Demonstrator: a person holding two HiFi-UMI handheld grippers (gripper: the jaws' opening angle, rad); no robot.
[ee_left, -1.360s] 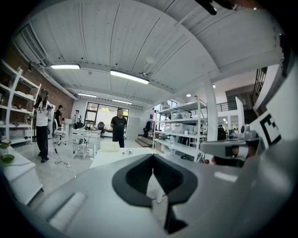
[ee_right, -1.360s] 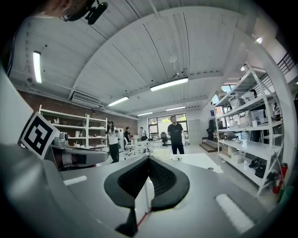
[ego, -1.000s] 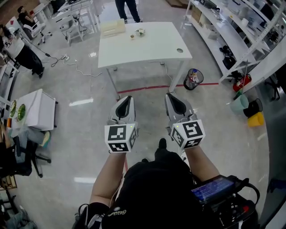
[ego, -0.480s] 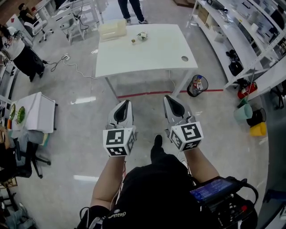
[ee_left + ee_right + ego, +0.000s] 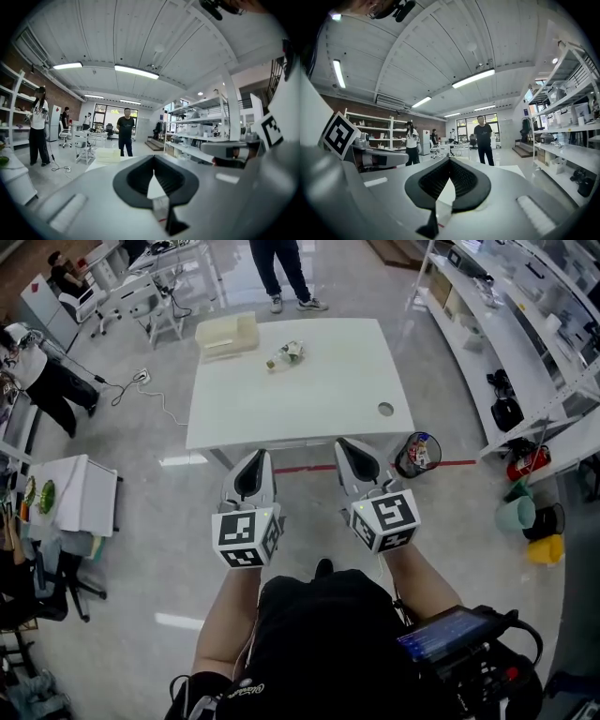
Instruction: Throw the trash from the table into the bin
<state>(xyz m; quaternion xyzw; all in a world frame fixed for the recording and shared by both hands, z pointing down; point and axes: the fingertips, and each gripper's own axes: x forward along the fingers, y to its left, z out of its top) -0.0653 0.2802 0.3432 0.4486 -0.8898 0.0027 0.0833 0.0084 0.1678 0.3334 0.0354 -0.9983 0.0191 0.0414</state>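
Note:
A white table (image 5: 309,399) stands ahead of me in the head view. At its far side lie a crumpled piece of trash (image 5: 292,351) and a smaller scrap (image 5: 272,363), beside a cream box (image 5: 228,334). A black mesh bin (image 5: 417,454) with rubbish in it stands on the floor by the table's near right leg. My left gripper (image 5: 255,457) and right gripper (image 5: 345,446) are held side by side, level, just short of the table's near edge. Both are shut and hold nothing. The left gripper (image 5: 153,169) and the right gripper (image 5: 449,161) each show jaw tips that meet.
A person in black (image 5: 281,268) stands beyond the table's far edge. White shelving (image 5: 506,324) runs along the right wall, with teal, black and yellow buckets (image 5: 516,515) on the floor. A small white table (image 5: 80,488) sits at left. A cable (image 5: 155,395) trails across the floor.
I have walked toward the table, so the table and the bin now sit nearer and lower in the head view. Both grippers came along, still shut.

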